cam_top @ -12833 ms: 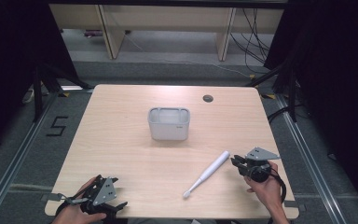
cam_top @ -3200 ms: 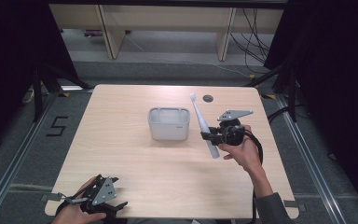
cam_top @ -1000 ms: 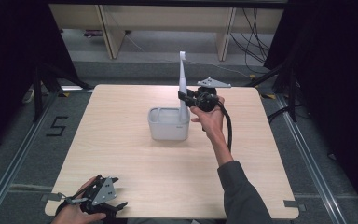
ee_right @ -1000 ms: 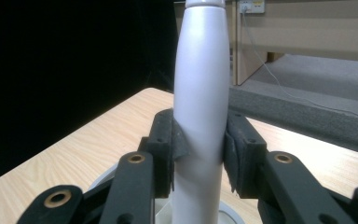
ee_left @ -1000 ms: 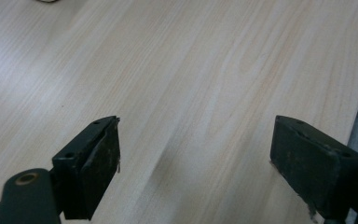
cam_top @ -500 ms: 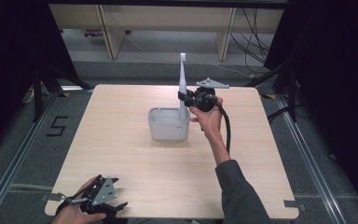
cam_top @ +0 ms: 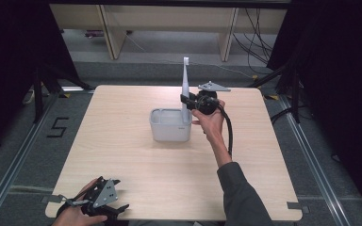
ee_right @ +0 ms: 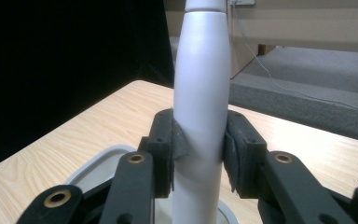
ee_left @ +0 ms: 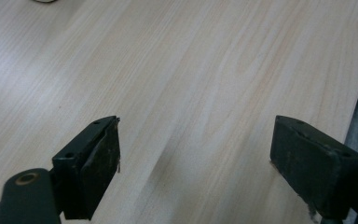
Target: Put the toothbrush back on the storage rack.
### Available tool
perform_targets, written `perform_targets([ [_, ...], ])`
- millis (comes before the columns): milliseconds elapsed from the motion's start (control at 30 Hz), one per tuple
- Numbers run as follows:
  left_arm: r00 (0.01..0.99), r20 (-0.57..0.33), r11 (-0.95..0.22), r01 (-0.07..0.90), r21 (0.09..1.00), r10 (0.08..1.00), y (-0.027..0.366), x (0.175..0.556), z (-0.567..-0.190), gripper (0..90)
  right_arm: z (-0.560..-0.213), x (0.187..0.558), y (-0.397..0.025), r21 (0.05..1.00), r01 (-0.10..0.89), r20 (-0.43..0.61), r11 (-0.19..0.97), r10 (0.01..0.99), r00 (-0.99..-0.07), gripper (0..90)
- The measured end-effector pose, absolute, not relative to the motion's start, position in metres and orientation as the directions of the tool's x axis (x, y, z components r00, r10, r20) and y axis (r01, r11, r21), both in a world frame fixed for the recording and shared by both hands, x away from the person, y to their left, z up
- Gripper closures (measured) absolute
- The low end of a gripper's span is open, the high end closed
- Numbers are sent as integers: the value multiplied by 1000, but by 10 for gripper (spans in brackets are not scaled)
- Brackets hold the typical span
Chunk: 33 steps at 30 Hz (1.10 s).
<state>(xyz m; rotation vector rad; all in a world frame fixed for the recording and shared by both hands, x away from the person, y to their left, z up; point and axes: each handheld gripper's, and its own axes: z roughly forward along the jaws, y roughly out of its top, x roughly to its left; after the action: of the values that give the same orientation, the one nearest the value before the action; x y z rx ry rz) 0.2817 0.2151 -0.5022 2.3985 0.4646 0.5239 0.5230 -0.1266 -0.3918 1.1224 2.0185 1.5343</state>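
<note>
Pale wooden table [cam_top: 136, 160], grey floor, dark curtains around.
Toothbrush [cam_top: 185, 82] upright, head upward, over container [cam_top: 170, 125], pinched by right gripper [cam_top: 185, 100]; left gripper [ee_left: 196, 154] spread, empty.

The counter [cam_top: 136, 155] is pale wood-look laminate, smooth with a fine straight grain and a soft sheen. The electric toothbrush [ee_right: 200, 107] looks like white plastic, smooth and satin, catching a faint highlight down its handle, and the grey container [cam_top: 169, 127] beneath it reads as matt plastic with a smooth rim. The right gripper [ee_right: 199, 151] has matt black hard parts, brassy metal pivot rings and dull rubbery pads, while the left gripper [ee_left: 196, 168] shows pads that are scuffed and worn at the edges.
</note>
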Motion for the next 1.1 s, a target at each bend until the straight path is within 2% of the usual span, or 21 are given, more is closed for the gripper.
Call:
perform_targets([
  [733, 859, 247, -735, 198, 649, 449, 215, 282, -503, 157, -409, 521, -130, 916, 373, 123, 150, 778, -616, 667],
  [867, 859, 247, -735, 197, 648, 448, 215, 282, -503, 156, -411, 520, -128, 906, 398, 144, 142, 782, -607, 667],
  [933, 859, 248, -736, 196, 648, 447, 215, 282, -503, 156, -412, 521, -129, 912, 376, 111, 166, 780, -615, 667],
  [1100, 857, 243, -728, 201, 655, 454, 214, 281, -503, 156, -418, 521, -126, 903, 398, 132, 161, 777, -616, 667],
])
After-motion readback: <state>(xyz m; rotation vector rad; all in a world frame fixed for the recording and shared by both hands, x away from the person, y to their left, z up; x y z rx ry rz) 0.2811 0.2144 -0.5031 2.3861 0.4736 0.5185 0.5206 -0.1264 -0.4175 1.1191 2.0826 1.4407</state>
